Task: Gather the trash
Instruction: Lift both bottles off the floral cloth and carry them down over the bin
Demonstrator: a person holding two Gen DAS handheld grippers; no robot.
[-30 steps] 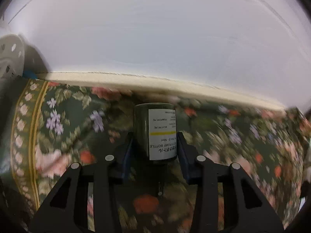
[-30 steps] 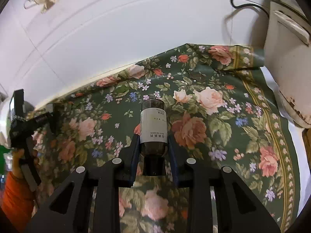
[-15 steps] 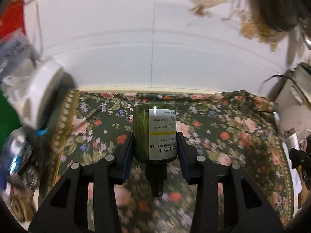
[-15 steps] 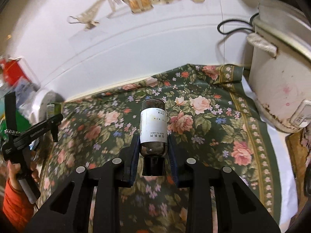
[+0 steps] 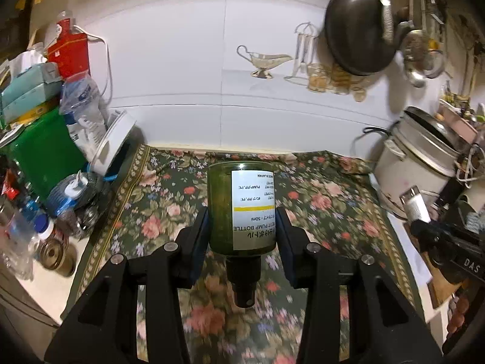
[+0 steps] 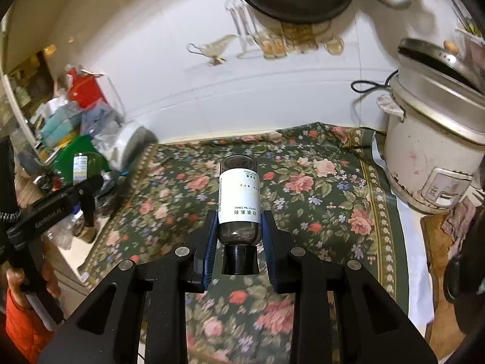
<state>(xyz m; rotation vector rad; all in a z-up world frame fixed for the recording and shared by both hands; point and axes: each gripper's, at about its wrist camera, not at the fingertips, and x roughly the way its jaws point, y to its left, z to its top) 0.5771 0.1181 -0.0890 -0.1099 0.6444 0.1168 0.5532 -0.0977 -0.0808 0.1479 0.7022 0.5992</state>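
You had the left claw (image 5: 242, 236) clamped on the green bottle (image 5: 241, 209) and the right claw (image 6: 239, 236) on the dark bottle (image 6: 239, 200) (both cap-toward-you); steady carrying to the bin mattered most.

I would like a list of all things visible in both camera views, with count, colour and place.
green pump bottle: 1, green with white label, held in left gripper
dark tea bottle: 1, dark with white label, held in right gripper
floral cloth: 1, dark green with pink roses, on the counter
rice cooker: 1, off-white, right of cloth
pan: 1, black, hanging on wall
green box: 1, green, left clutter
red carton: 1, red, left clutter
left gripper: 1, black, shut
right gripper: 1, black, shut
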